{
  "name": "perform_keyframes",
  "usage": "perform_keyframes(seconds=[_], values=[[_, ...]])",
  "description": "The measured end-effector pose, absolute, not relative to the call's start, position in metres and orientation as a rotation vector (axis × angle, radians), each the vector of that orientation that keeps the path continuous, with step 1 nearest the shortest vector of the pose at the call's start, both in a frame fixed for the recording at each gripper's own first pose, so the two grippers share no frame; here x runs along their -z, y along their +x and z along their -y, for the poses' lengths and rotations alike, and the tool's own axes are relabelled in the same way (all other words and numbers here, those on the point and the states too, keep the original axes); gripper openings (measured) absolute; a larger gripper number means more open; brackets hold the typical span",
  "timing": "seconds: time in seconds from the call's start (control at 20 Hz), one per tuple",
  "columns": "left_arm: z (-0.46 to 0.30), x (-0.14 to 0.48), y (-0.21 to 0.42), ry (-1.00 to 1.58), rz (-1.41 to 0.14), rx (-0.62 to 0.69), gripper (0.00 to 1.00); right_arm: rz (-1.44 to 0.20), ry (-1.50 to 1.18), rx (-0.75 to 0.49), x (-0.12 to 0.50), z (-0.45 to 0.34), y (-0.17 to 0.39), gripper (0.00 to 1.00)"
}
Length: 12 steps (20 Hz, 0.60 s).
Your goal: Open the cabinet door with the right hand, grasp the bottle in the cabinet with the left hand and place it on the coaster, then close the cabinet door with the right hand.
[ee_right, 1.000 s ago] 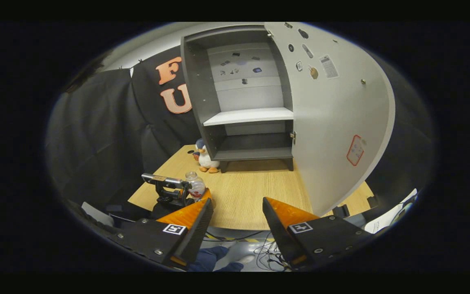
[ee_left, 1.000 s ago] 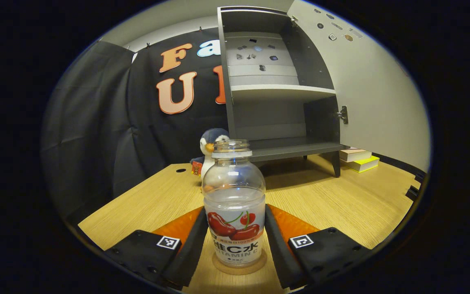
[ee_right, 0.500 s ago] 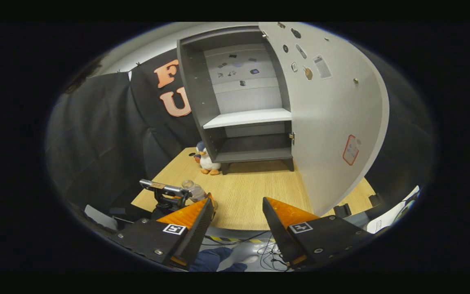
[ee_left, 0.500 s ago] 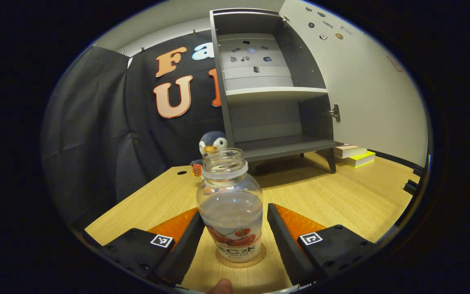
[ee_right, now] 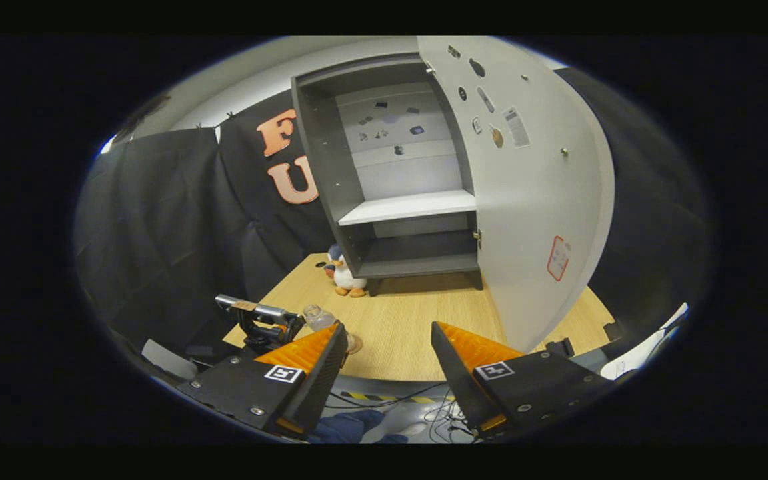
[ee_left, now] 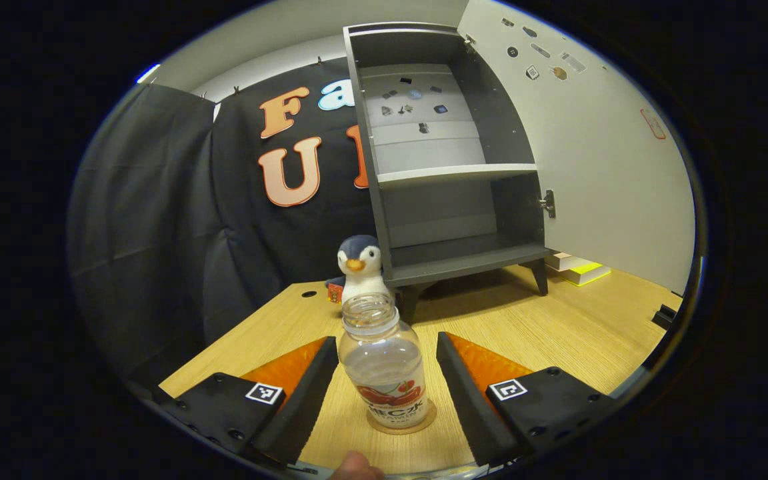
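**Bottle on the coaster, cabinet door open**

In the left gripper view, the penguin toy [ee_left: 361,265] stands toward the table's [ee_left: 577,327] far edge, beside the cabinet [ee_left: 447,160]. The bottle [ee_left: 386,367] stands upright on the coaster [ee_left: 424,423] near the table's front edge, between the left gripper's [ee_left: 387,357] spread fingers, untouched. The cabinet door [ee_left: 597,147] hangs open rightward. In the right gripper view, the right gripper [ee_right: 389,335] hovers off the front edge, jaws wide, holding nothing.

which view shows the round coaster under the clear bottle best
The left gripper view: the round cork coaster lies close up between the open fingers, its rim showing around the clear labelled bottle. In the right gripper view the coaster is a far-off sliver beside one finger.
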State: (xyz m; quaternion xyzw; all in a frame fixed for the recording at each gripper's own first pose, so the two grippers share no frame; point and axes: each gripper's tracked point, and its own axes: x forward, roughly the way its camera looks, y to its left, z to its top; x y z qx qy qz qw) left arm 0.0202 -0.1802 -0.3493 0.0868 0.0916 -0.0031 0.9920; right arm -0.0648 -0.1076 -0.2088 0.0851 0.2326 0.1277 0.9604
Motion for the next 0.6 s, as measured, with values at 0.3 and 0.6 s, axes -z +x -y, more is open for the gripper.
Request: perform_keyframes(seconds=[0.3, 0.6], values=[[0.192, 0.280, 0.000, 0.156, -0.126, 0.030, 0.96, -0.366, 0.188, -0.230, 0.168, 0.136, -0.072, 0.82], [0.206, 0.202, -0.014, 0.104, -0.081, 0.051, 0.96, -0.227, 0.139, -0.187, 0.108, 0.171, -0.073, 0.82]])
